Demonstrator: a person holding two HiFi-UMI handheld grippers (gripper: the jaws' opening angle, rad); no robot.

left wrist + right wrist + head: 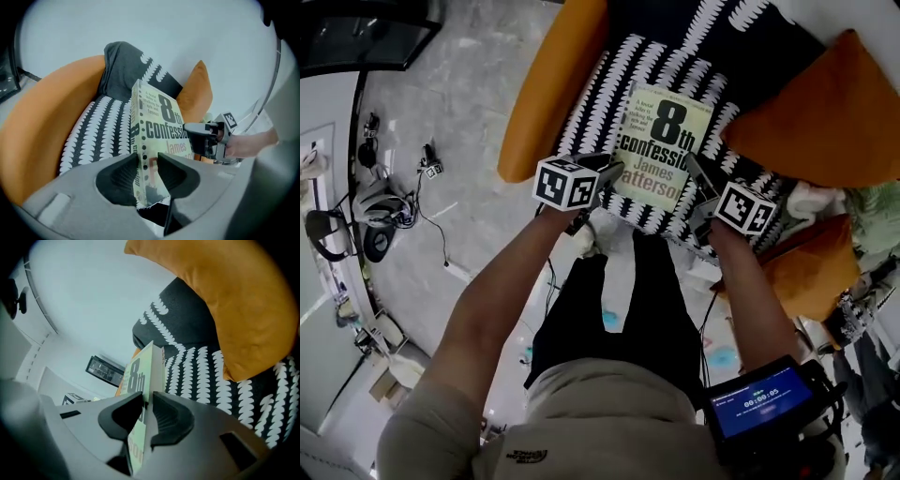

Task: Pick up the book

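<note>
The book [661, 141], a pale green paperback with bold black title print, hangs in the air over the black-and-white patterned chair seat [609, 84]. My left gripper [614, 171] is shut on the book's lower left corner, and in the left gripper view the book [152, 140] stands pinched between the two pads. My right gripper [698, 178] is shut on the lower right edge. Its own view shows the book [143, 376] edge-on, clamped between the jaws. My right gripper [192, 133] also shows in the left gripper view, beyond the cover.
An orange armrest [548, 84] curves along the chair's left side. Orange cushions [825, 112] lie at the right, another [811, 267] lower down. Cables and headsets [375, 202] lie on the grey floor at left. A device with a lit screen [764, 403] is on my right forearm.
</note>
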